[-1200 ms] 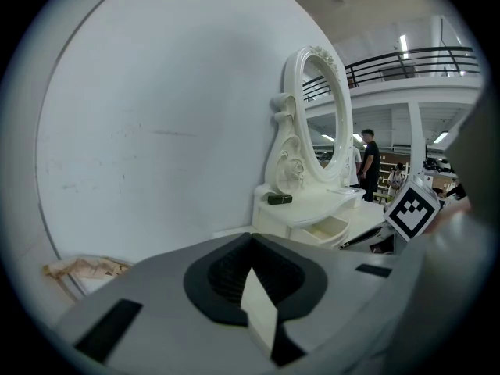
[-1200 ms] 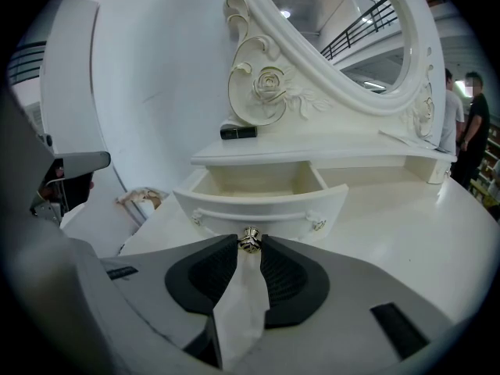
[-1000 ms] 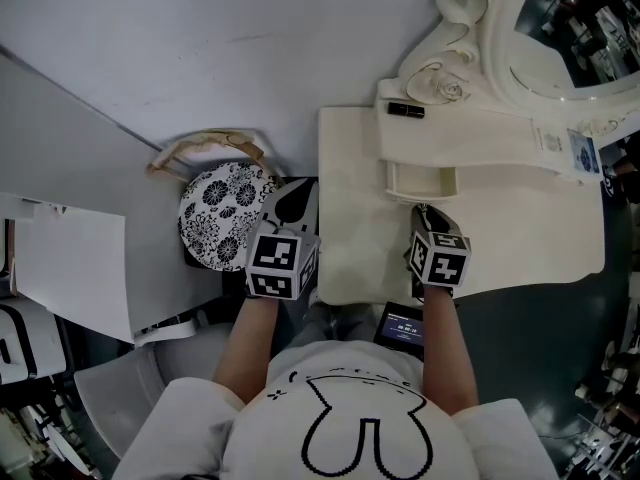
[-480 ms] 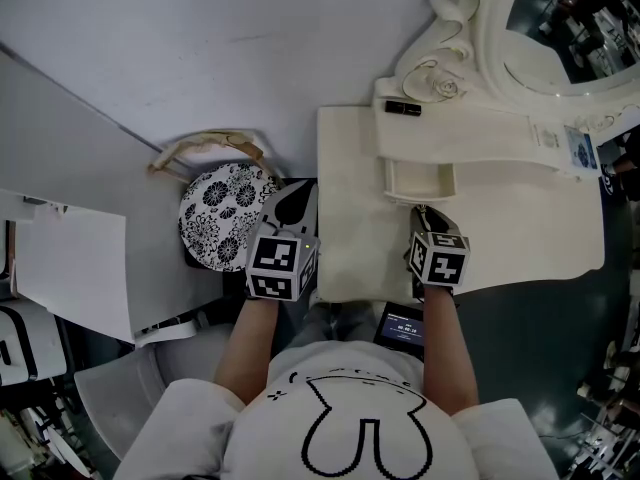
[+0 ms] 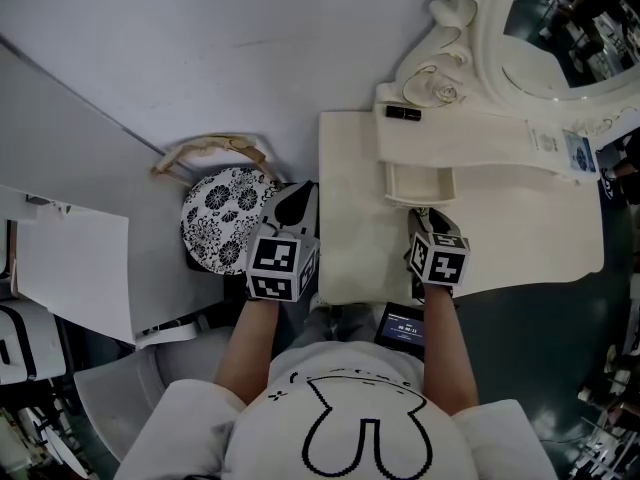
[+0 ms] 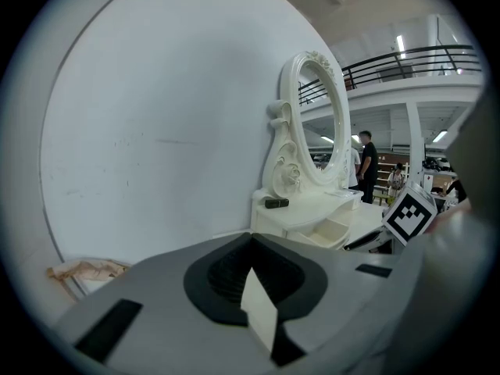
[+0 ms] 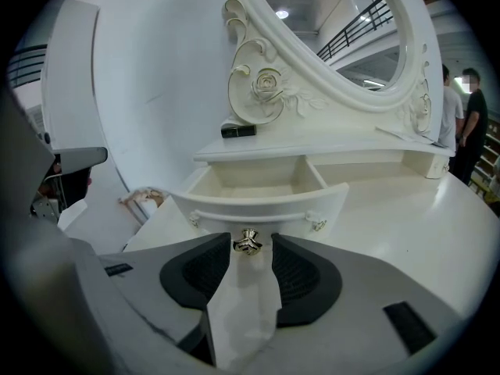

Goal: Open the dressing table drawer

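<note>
1. Drawer (image 5: 420, 182) sits right of centre in the head view, below the mirror (image 5: 560, 28) and its shelf, pulled out over the cream table (image 5: 520, 233). In the right gripper view its inside looks bare.
2. Right gripper (image 5: 426, 214) is directly below the drawer front, aimed up-frame at it. Its jaws have just been opening. They stand at a narrow gap with the small metal knob (image 7: 248, 242) between the tips, and the pads do not appear to press on it.
3. Left gripper (image 6: 250, 247) is left of centre in the head view, off the table's left edge. Its jaws are together with nothing between them, and it takes no part.
4. Step in hand, as I judge it: release after the pull. The drawer looks open enough, so the task is at or near its end.
5. Next move calls for backing the right gripper straight down-frame, toward the person, with the jaws wide enough to clear the knob on both sides. A sideways drift could catch the knob and skew the drawer.
6. Orientation: the drawer's long axis runs left to right across the head view, parallel to the table's front edge. Its open top faces up, and its front panel and knob face the bottom of the frame. It slides up and down the frame, across that long axis.
</note>
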The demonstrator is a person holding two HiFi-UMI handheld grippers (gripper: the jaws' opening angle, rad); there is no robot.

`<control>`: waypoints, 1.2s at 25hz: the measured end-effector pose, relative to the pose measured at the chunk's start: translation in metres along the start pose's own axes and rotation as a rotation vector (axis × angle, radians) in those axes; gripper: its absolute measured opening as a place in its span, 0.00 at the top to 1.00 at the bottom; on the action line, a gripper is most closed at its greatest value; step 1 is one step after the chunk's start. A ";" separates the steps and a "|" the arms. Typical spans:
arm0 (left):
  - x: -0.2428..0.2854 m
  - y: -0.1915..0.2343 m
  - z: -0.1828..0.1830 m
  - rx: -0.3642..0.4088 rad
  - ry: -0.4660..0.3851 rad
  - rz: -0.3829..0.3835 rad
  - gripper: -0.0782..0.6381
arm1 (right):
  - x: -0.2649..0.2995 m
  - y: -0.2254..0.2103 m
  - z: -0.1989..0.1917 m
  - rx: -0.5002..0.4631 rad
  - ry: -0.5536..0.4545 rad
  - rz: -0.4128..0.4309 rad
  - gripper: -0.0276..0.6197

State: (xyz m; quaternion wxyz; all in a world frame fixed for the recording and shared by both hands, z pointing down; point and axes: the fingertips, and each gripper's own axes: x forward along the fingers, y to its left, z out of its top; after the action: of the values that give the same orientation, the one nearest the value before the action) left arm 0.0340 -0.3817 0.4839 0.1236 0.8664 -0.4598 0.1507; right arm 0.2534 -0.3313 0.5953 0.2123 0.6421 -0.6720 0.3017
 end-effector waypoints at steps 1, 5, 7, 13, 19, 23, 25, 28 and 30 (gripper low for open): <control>0.000 0.000 0.001 0.000 -0.002 0.001 0.85 | 0.000 0.001 0.000 0.000 0.001 0.003 0.72; -0.001 -0.001 0.007 0.002 -0.014 -0.002 0.85 | -0.004 0.001 0.004 -0.002 -0.002 0.008 0.64; -0.002 -0.002 0.010 0.004 -0.023 -0.006 0.85 | -0.006 0.000 0.007 0.002 -0.006 0.019 0.50; -0.007 -0.004 0.015 0.010 -0.040 -0.005 0.85 | -0.016 -0.001 0.014 -0.006 -0.019 0.042 0.47; -0.014 -0.006 0.030 0.024 -0.074 -0.006 0.85 | -0.034 0.000 0.029 0.012 -0.050 0.082 0.47; -0.018 -0.008 0.041 0.041 -0.096 -0.003 0.85 | -0.049 0.003 0.043 0.003 -0.088 0.113 0.47; -0.020 -0.009 0.046 0.045 -0.108 -0.002 0.85 | -0.055 0.006 0.049 -0.007 -0.100 0.131 0.47; -0.024 -0.012 0.052 0.047 -0.121 -0.002 0.85 | -0.064 0.009 0.056 -0.018 -0.112 0.151 0.48; -0.025 -0.015 0.057 0.051 -0.132 -0.005 0.85 | -0.070 0.010 0.062 -0.032 -0.121 0.159 0.48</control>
State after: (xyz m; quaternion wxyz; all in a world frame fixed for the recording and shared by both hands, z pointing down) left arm 0.0411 -0.3745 0.4208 0.0712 0.8785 -0.4608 0.1044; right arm 0.2561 -0.3219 0.5021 0.1569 0.6005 -0.7370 0.2675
